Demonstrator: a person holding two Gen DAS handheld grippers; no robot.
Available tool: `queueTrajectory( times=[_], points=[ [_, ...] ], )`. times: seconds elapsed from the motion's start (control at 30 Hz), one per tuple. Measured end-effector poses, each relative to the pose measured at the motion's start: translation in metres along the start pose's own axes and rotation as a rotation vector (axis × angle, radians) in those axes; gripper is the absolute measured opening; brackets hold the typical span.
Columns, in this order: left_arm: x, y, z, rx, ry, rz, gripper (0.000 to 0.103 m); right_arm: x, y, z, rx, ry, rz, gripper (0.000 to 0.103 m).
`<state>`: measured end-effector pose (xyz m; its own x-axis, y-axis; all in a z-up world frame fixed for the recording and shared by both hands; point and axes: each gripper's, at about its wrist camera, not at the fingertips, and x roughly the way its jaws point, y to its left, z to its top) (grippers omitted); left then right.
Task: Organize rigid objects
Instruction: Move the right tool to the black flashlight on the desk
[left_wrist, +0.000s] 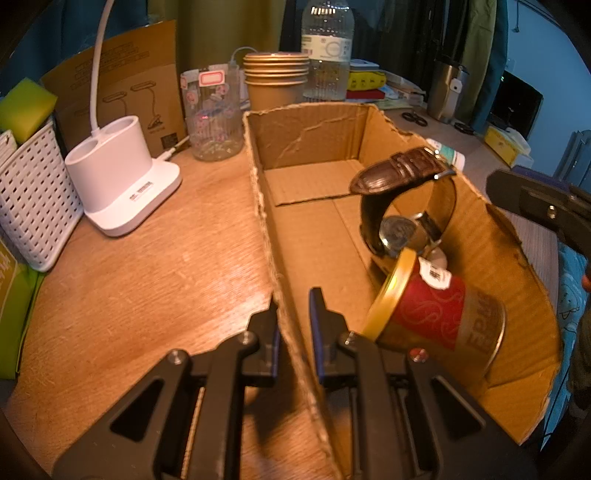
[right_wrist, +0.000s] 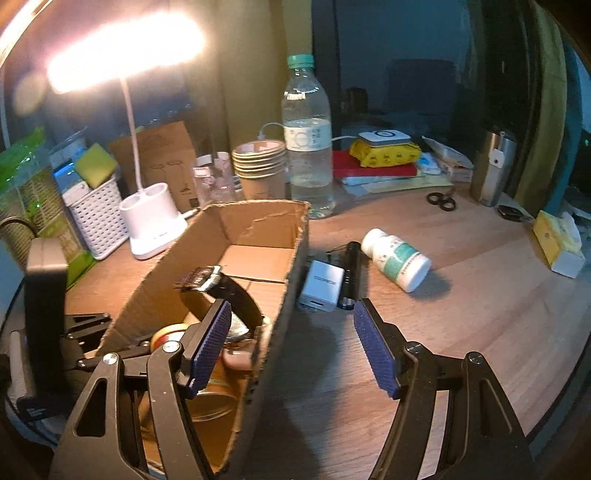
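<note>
An open cardboard box (left_wrist: 314, 236) lies on the wooden desk. Inside it are a red tin with a gold lid (left_wrist: 436, 314) and a brown-strap wristwatch (left_wrist: 402, 206). My left gripper (left_wrist: 293, 321) is shut on the box's left wall. My right gripper (right_wrist: 291, 347) is open and empty, straddling the box's right wall (right_wrist: 280, 314). Beside the box on the desk lie a white charger (right_wrist: 320, 286), a black flashlight (right_wrist: 350, 275) and a white pill bottle (right_wrist: 397, 258). The watch (right_wrist: 221, 288) and tin (right_wrist: 170, 334) show in the right wrist view too.
A white lamp base (left_wrist: 122, 177), white basket (left_wrist: 33, 199), clear jar (left_wrist: 210, 114), stacked paper cups (left_wrist: 275, 79) and water bottle (left_wrist: 327, 48) stand behind the box. Scissors (right_wrist: 441, 199), steel tumbler (right_wrist: 493, 170) and tissue box (right_wrist: 559, 243) sit at right.
</note>
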<state>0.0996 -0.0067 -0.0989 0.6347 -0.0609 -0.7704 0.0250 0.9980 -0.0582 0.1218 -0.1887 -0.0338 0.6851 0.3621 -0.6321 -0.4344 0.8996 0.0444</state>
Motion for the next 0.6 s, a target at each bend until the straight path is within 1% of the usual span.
queueTrajectory(
  times=[0.37,0.6],
  points=[
    [0.000,0.000,0.000,0.000,0.000,0.000,0.014,0.006,-0.011,-0.003,0.014,0.001,-0.043,0.072],
    [0.000,0.000,0.000,0.000,0.000,0.000,0.014,0.011,-0.017,-0.002,0.018,0.002,-0.045,0.072]
  ],
)
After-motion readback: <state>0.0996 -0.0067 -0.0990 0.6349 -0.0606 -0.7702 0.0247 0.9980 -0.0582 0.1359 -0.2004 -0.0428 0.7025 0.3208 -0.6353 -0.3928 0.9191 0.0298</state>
